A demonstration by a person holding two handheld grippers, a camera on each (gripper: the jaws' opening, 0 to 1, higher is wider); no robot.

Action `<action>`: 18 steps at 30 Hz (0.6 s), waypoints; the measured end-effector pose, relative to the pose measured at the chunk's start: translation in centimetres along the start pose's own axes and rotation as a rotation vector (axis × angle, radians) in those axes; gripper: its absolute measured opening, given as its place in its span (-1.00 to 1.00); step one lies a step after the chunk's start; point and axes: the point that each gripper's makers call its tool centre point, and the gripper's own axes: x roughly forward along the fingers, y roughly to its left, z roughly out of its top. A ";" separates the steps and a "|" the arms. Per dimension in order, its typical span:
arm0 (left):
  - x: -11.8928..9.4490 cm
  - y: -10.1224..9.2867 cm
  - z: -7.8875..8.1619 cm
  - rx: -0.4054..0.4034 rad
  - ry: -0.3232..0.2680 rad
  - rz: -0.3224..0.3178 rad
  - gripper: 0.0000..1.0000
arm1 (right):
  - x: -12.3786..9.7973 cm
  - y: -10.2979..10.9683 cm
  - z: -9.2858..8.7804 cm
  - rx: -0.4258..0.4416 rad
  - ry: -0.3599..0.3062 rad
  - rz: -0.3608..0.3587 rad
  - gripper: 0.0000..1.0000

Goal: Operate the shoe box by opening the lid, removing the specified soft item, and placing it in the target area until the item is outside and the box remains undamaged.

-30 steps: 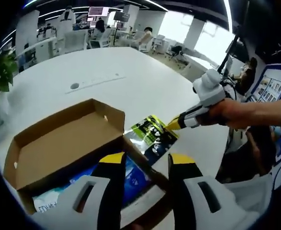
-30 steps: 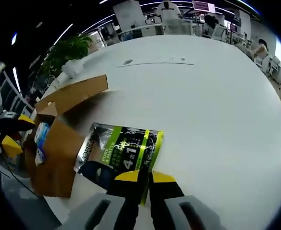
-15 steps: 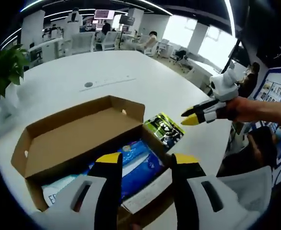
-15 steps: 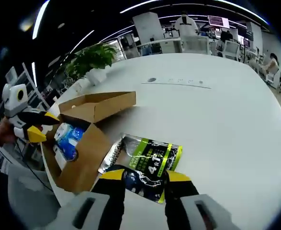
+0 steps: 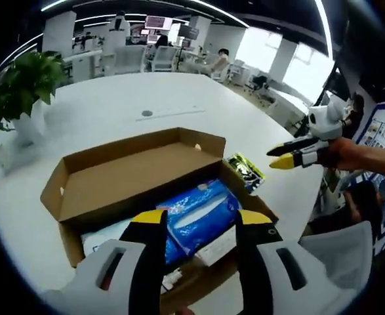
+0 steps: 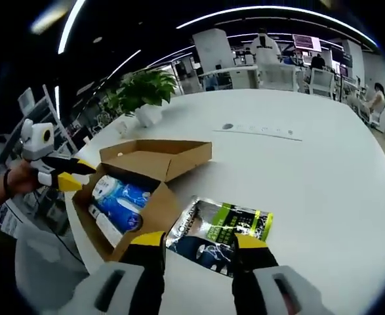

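— Left gripper (image 5: 200,218), what's there?
— Jaws spread, empty, over the box (image 5: 140,174): brown cardboard, lid folded back. Inside, a blue pack (image 5: 199,213), glossy and crinkled; probably light and squashy, best pinched at an edge.
— Right gripper (image 6: 199,240)?
— Parted, holding nothing. The pouch (image 6: 222,226) lies flat just beside the box (image 6: 143,197) on the white table (image 6: 310,170): slick foil, green and black.
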 end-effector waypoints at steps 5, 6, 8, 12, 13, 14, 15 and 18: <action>-1.0 0.9 0.1 -0.003 -0.023 0.019 -0.17 | -0.2 1.6 0.4 -0.025 -0.001 0.026 -0.22; -1.3 1.1 0.1 -0.003 -0.030 0.021 -0.17 | -0.3 2.0 0.7 -0.023 -0.012 0.030 -0.20; -1.6 1.4 0.1 -0.005 -0.033 0.023 -0.14 | -0.5 2.7 1.3 -0.023 -0.039 0.044 -0.18; -2.4 2.2 0.0 -0.008 -0.041 0.031 -0.12 | -0.8 3.9 1.7 -0.047 -0.054 0.058 -0.09; -2.7 2.3 0.0 -0.008 -0.044 0.033 -0.11 | -0.8 4.1 1.7 -0.053 -0.055 0.061 -0.08; -2.9 2.5 0.0 -0.008 -0.047 0.035 -0.11 | -0.9 4.4 1.7 -0.056 -0.055 0.063 -0.06; -3.1 2.7 0.0 -0.010 -0.051 0.038 -0.11 | -0.9 4.7 1.8 -0.058 -0.058 0.067 -0.05; -3.7 3.1 -0.1 -0.017 -0.058 0.042 -0.11 | -0.9 5.4 1.9 -0.063 -0.059 0.070 -0.02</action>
